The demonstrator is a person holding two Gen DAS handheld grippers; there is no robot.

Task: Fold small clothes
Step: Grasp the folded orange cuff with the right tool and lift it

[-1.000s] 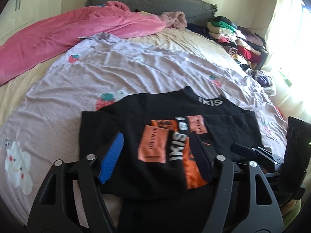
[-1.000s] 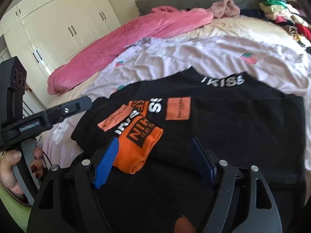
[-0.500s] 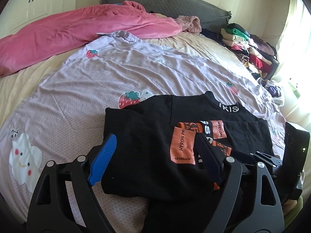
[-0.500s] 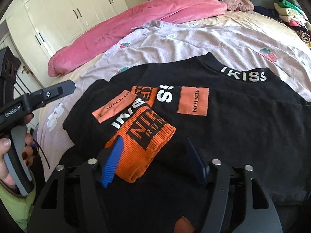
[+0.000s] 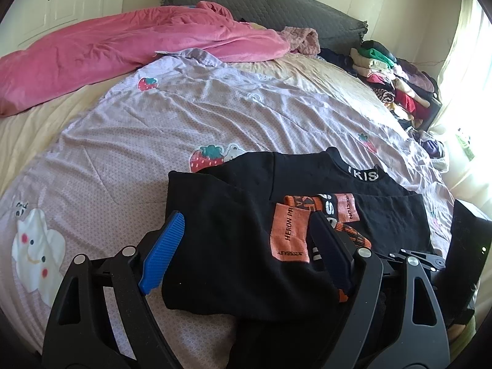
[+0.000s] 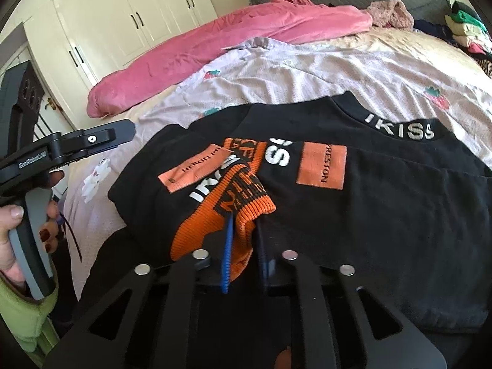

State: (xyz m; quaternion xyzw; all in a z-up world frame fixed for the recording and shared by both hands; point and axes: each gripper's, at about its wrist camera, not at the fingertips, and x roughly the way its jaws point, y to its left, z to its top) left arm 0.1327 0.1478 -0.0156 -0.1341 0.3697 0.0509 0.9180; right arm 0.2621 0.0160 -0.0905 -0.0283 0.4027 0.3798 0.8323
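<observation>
A black sweater (image 5: 233, 240) with orange patches and an "IKISS" collar lies on the lilac strawberry sheet (image 5: 153, 141), both sleeves folded in across its front. My left gripper (image 5: 246, 230) is open above its left part, holding nothing. My right gripper (image 6: 244, 230) is shut on the orange ribbed cuff (image 6: 233, 215) of a sleeve, over the sweater (image 6: 384, 215) near its lower edge. The left gripper's handle, held by a hand, shows at the left of the right wrist view (image 6: 61, 150).
A pink blanket (image 5: 123, 49) lies across the far side of the bed. A stack of folded clothes (image 5: 396, 86) sits at the far right by the grey headboard (image 5: 261, 3). White wardrobes (image 6: 123, 24) stand to the left.
My right gripper has closed on the orange cuff; it was open over it before. The left gripper has drifted left over the sweater, still open.
</observation>
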